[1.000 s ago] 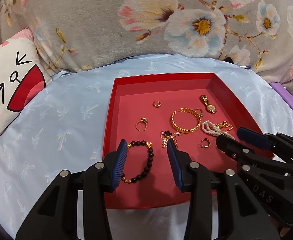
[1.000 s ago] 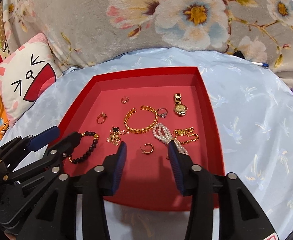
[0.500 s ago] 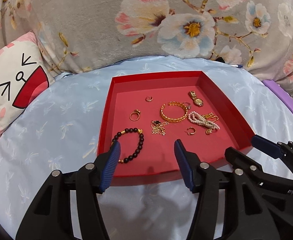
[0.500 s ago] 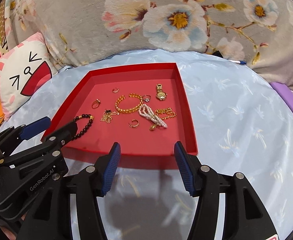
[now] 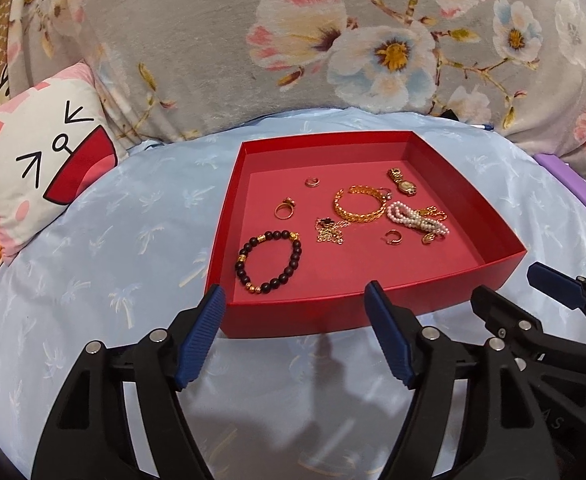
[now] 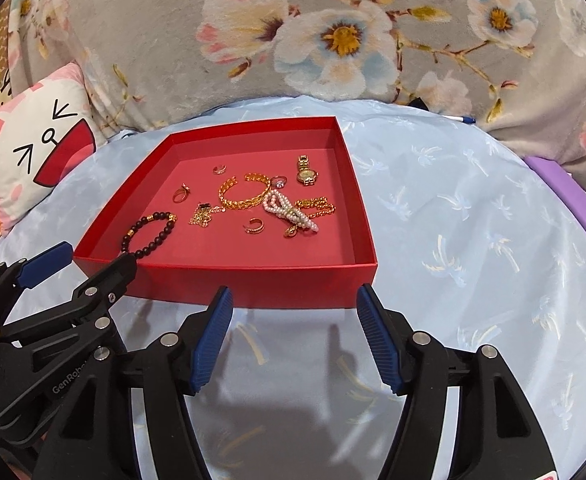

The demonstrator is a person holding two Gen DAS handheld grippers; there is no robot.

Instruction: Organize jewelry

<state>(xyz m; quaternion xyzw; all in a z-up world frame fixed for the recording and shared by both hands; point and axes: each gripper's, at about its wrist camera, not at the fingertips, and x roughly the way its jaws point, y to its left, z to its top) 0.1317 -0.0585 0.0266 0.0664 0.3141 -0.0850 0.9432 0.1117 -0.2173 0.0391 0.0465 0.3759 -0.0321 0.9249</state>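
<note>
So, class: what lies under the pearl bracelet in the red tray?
A gold chain shows from beneath the pearl bracelet, reaching toward the right of the red tray. How it runs beneath the pearls is covered.

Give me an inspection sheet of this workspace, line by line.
Surface: pale blue palm-print bedspread.
Job's things: red shallow cardboard tray holding dark beaded bracelet, gold chain bangle, pearl bracelet, gold wristwatch, rings, gold chains.
Clutter: purple flat object at right.
Grippers: left gripper and right gripper open, empty, short of the tray.
Cables: nothing seen.
Surroundings: grey floral blanket, cat-face cushion.
</note>
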